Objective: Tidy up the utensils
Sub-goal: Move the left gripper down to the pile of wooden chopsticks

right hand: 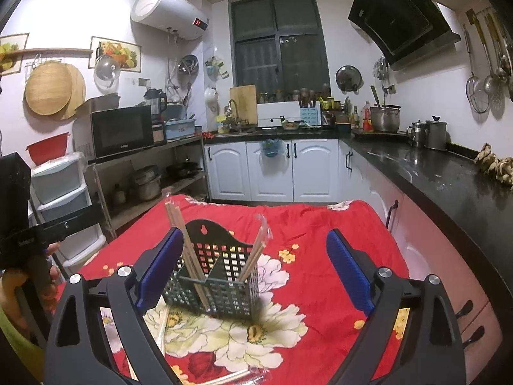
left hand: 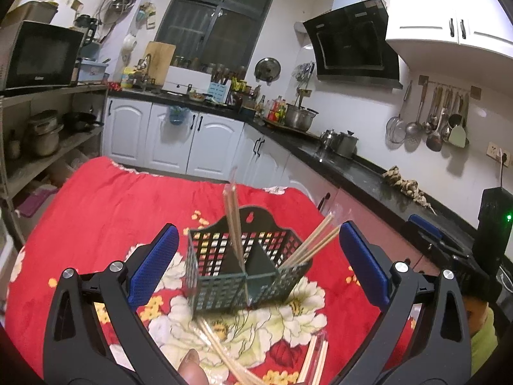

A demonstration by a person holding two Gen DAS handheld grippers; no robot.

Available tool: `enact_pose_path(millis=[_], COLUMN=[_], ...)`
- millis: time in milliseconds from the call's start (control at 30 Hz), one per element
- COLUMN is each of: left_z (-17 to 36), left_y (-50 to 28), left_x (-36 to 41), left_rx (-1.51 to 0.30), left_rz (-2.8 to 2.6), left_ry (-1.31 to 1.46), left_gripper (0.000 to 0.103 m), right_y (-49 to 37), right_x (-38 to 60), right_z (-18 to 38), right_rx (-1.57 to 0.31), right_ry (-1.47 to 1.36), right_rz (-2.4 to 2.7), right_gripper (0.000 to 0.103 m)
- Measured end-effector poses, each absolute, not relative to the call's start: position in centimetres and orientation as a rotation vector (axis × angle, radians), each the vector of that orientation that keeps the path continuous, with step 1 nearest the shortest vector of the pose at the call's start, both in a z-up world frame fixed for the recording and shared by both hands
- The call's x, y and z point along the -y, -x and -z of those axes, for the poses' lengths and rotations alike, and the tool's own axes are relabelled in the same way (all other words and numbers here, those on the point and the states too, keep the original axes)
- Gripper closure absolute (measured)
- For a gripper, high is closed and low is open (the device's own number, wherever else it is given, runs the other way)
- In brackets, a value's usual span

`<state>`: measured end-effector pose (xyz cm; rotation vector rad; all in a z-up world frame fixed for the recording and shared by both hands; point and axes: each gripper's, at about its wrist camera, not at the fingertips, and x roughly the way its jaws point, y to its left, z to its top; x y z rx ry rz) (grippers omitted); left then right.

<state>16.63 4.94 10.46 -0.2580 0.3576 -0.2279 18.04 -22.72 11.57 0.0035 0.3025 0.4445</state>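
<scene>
A dark green slotted utensil caddy (left hand: 224,276) (right hand: 221,292) with two compartments stands on the red flowered cloth (left hand: 105,211) (right hand: 320,231). Wrapped chopsticks stand in each compartment: one pair upright (left hand: 232,215) (right hand: 178,224), another leaning outward (left hand: 315,240) (right hand: 259,243). More wrapped chopsticks lie loose on the cloth in front of the caddy (left hand: 221,349) (right hand: 237,377). My left gripper (left hand: 258,234) is open, its blue pads on either side of the caddy and apart from it. My right gripper (right hand: 255,235) is open too, with nothing between its pads but the caddy behind them.
A black counter (left hand: 362,173) (right hand: 433,166) with pots runs along the right over pink cabinet fronts. A shelf rack with a microwave (left hand: 38,54) (right hand: 121,131) stands at the left. White cabinets (right hand: 272,170) lie beyond the table's far edge. A person's fingertip (left hand: 190,365) shows below.
</scene>
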Motion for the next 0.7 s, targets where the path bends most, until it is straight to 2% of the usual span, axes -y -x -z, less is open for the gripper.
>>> enact_pose_path(millis=[700], left_z=[-4.6], left_y=[-13.9], left_x=[-6.9], left_rx=[-0.503], left_rz=[0.167], left_ry=[0.299], left_gripper=[0.011], right_y=[-16.6], right_x=[21.7], right_z=[-6.1], right_rx=[-0.434], right_ry=[0.063], right_rz=[-0.492], right_gripper=[0.015])
